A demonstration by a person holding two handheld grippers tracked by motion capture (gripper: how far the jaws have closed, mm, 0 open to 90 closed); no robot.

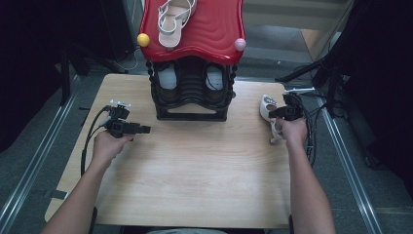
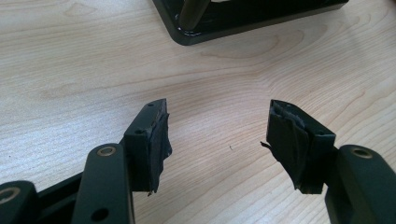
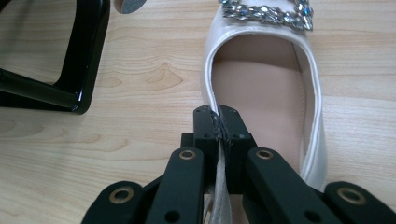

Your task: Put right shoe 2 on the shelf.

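Two claws are counted, one in each hand. The right claw [image 3: 218,122] is pressed together on the side wall of one white shoe [image 3: 261,84], which lies on the desk [image 1: 195,165] near its right edge, just right of the rack; in the high view the right claw [image 1: 287,113] is seen over that shoe [image 1: 267,108]. The left claw [image 2: 217,140] is held spread above bare wood, nothing between its pads, and is seen at the left of the desk in the high view [image 1: 141,129]. One shoe rack [image 1: 192,58] is placed at the far middle of the desk. One white strappy sandal [image 1: 174,22] is laid on its red top, and two dark shoes [image 1: 168,80] with pale insoles are stored on the tier beneath. Two ball knobs are fitted to the front corners of the top: one yellow [image 1: 143,40], one pink [image 1: 239,44]. The desk is a pale wood-grain board with rounded corners, set over grey flooring with metal rails at either side; dark stands and cables are seen around it. The rack top is glossy red with a wavy front edge; its frame is glossy black. The held shoe is of smooth, shiny white material with a tan lining, and a jewelled ornament [image 3: 266,13] is fixed across its toe. The claw pads are wrapped in worn black tape.
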